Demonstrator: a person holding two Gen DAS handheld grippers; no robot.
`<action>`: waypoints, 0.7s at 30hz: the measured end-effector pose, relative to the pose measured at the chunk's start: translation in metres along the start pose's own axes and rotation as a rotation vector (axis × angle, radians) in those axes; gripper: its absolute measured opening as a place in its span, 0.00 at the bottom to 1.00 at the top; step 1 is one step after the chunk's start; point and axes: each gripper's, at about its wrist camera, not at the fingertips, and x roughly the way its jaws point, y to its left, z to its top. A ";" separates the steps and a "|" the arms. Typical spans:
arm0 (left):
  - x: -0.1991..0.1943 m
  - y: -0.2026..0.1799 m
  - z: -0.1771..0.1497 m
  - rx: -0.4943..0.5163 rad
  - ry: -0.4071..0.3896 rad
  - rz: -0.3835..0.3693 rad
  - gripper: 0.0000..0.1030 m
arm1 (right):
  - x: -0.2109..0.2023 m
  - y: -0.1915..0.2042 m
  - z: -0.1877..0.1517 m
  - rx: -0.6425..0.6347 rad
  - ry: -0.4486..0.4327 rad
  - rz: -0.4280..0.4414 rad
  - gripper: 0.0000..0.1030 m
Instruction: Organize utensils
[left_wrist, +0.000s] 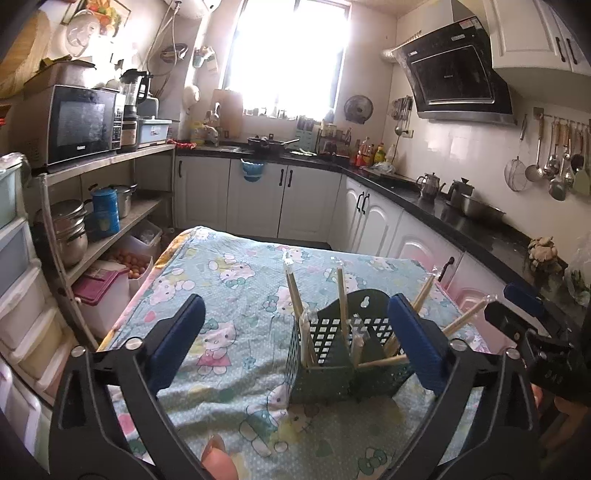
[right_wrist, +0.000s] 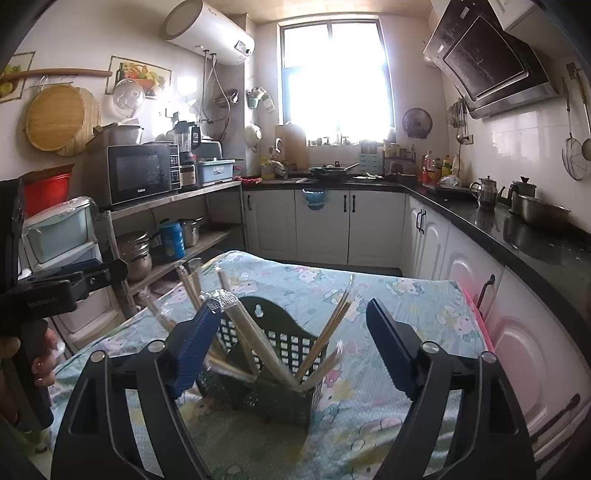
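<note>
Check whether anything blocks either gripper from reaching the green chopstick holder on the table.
Nothing visible does. The green holder stands on the cartoon tablecloth just ahead of the open left gripper and open right gripper. Only its own chopsticks lean outward past the fingers.

basket (left_wrist: 325, 373) dark green, perforated | chopsticks (left_wrist: 341, 295) pale wood | tablecloth (left_wrist: 236, 280) light blue, cartoon-cat print

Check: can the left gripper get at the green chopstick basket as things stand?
Probably yes. The left gripper is open, the green chopstick basket stands just ahead on the tablecloth, and nothing lies between; only splayed chopsticks crowd its top.
</note>
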 end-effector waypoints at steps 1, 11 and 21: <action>-0.003 0.000 -0.001 0.006 -0.002 0.003 0.89 | -0.003 0.001 -0.002 -0.002 0.001 0.001 0.80; -0.031 0.008 -0.039 -0.010 0.000 0.020 0.89 | -0.033 0.017 -0.030 0.001 0.013 0.022 0.88; -0.038 0.012 -0.087 -0.025 0.076 0.039 0.89 | -0.048 0.031 -0.066 0.015 0.057 0.032 0.92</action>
